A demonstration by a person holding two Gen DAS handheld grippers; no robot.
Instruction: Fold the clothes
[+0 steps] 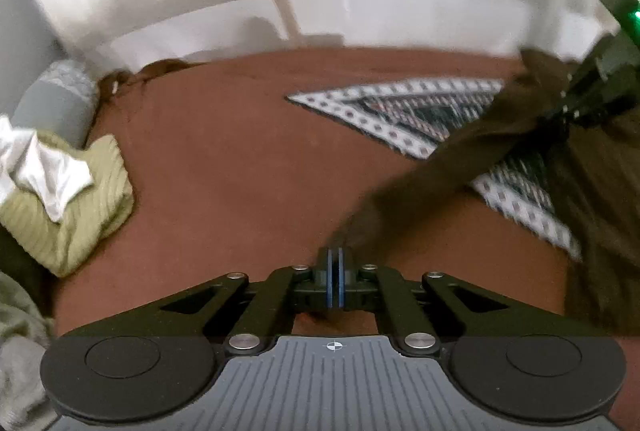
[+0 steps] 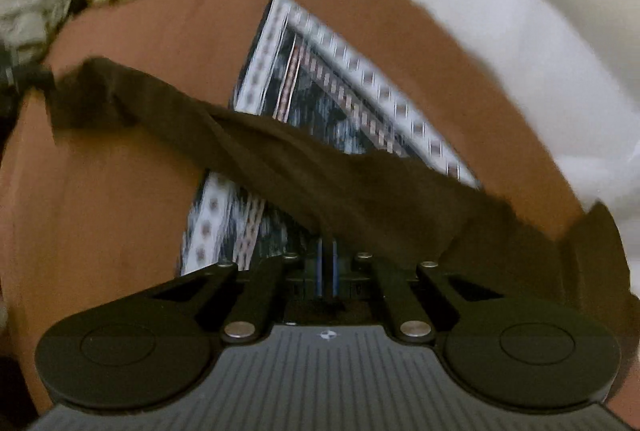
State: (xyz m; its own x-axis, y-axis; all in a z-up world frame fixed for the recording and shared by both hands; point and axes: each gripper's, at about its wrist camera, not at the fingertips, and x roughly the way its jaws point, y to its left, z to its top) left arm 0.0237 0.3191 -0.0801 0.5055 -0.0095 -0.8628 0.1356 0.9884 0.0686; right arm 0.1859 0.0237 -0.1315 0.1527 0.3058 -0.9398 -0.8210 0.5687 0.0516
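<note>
A dark olive-brown garment [image 1: 460, 159] hangs stretched in the air between my two grippers, above the brown bed cover [image 1: 224, 159]. My left gripper [image 1: 335, 255] is shut on one end of it. The right gripper [image 1: 576, 103] shows at the upper right of the left wrist view, holding the other end. In the right wrist view the same garment [image 2: 304, 167] runs from the far left down to my right gripper [image 2: 327, 251], which is shut on its edge. Under the garment lies a folded patterned black-and-white cloth [image 2: 344, 103], flat on the bed.
A pile of clothes sits at the left: a light green ribbed piece [image 1: 76, 211] with a white cloth [image 1: 48, 175] on it, and a grey bolster [image 1: 56, 103] behind. White wall and frame [image 1: 360, 11] run along the bed's far edge.
</note>
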